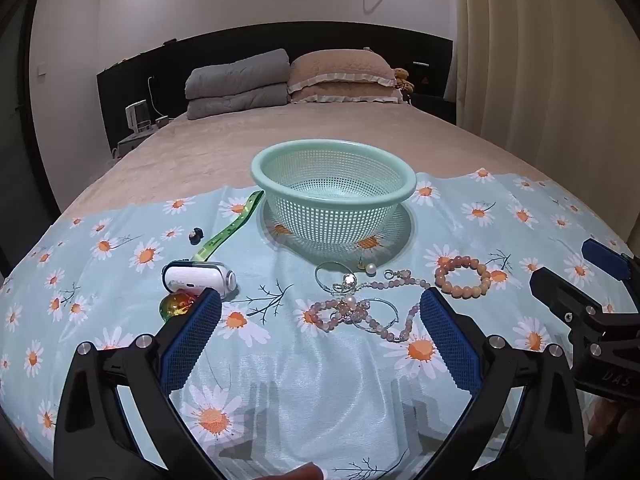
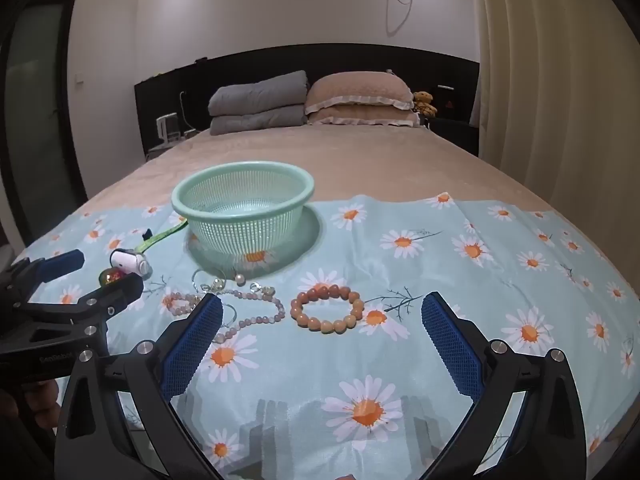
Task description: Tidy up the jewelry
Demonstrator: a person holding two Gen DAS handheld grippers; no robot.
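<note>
Jewelry lies loose just before the basket (image 1: pixel 332 168); bead bracelet (image 2: pixel 328 309) nearest, so both hand-held grippers, left (image 1: pixel 320 344) and right (image 2: pixel 322 346), hover agape, empty.

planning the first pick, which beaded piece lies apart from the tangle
The orange bead bracelet: a closed ring lying alone on the cloth, right of the tangled pink bead strands.

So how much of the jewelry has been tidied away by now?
None yet, by the look of it. The green basket looks empty. Both grippers, left and right, are open and hold nothing. Still lying on the cloth: the orange bead bracelet, the pink bead strand, a pearl and the silver hoops.
</note>
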